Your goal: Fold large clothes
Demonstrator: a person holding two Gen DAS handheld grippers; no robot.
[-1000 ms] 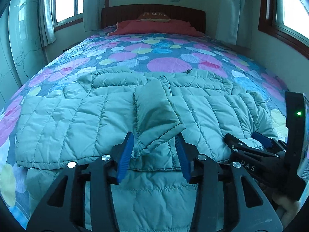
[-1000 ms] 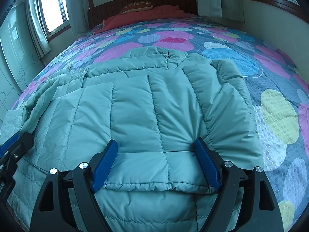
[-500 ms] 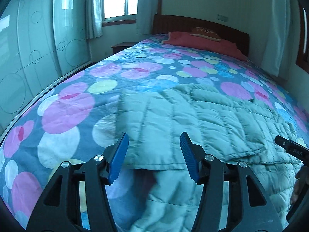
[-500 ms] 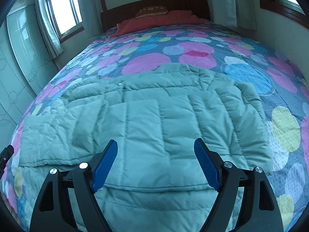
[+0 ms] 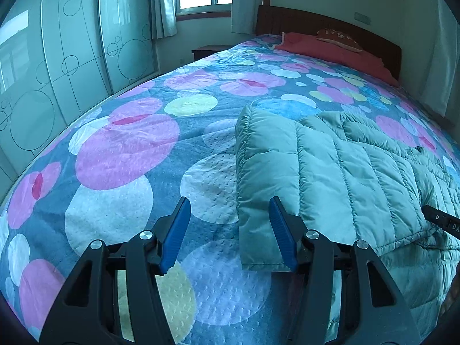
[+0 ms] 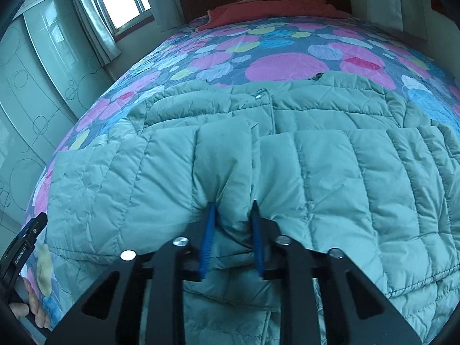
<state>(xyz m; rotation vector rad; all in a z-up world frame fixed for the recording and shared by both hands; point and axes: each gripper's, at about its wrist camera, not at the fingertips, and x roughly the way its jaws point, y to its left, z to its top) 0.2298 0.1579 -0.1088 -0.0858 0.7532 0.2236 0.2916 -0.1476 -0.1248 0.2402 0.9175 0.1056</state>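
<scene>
A pale green quilted jacket (image 5: pixel 330 178) lies spread on the bed, its sleeves folded in over the body. My left gripper (image 5: pixel 229 201) stands open at the jacket's left edge. The folded edge reaches in between its blue pads, beside the right pad (image 5: pixel 280 233), with bedspread under the rest of the gap. My right gripper (image 6: pixel 233 204) is at the jacket (image 6: pixel 330 172) near its middle front. Its jaws are closing, and a bunched ridge of the padding is pinched between its pads. The left gripper's tip (image 6: pixel 26 241) shows at the far left of the right wrist view.
The bedspread (image 5: pixel 129 149) with pink, blue and yellow circles covers the whole bed. A red pillow (image 5: pixel 330 49) and a wooden headboard (image 5: pixel 302 23) are at the far end. Glass wardrobe doors (image 5: pixel 72 57) line the left side. A hand (image 6: pixel 31 310) shows at the lower left.
The left gripper swung from the jacket's middle to its left edge and widened a little. The right gripper moved toward the jacket's centre and went from wide open to pinching the padding.
</scene>
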